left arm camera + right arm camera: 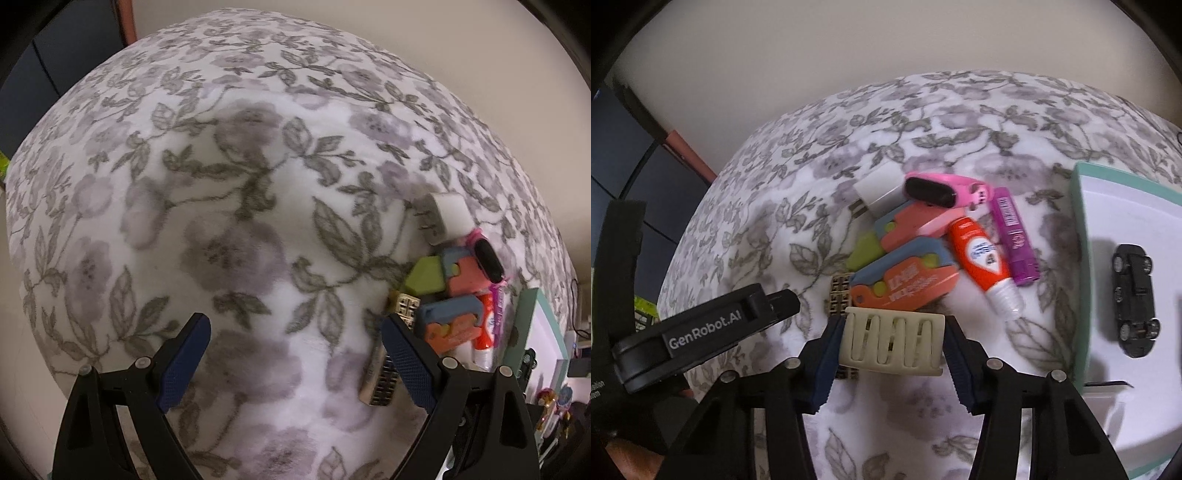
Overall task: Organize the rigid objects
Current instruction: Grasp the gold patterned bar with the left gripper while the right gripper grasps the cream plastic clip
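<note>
While our right gripper (892,347) pinches the cream slotted hair clip (892,341) by its two ends, one blue pad on each side, our left gripper (295,362) hangs wide apart over the floral blanket (221,184) with nothing between its fingers. In the right wrist view the clip sits level between the pads, just above the blanket and close in front of the pile of small things. Part of a gold patterned piece (839,288) shows just behind the clip's left end.

Right behind that lies an orange and blue-grey folding toy (905,280), touching a second one like it (908,225) further back. A lime green block (862,253) peeks out to the left of the two. Beside them to the right lies an orange tube with a white cap (982,258), and next to it a purple stick (1015,240).

At the far edge of the pile we see a white charger plug (879,190) and a pink case with a black oval window (942,190), which rests partly on the rear toy.

Off to the right a teal-rimmed white tray (1078,221) holds a black toy car (1136,299) lying on its roof, wheels up.
</note>
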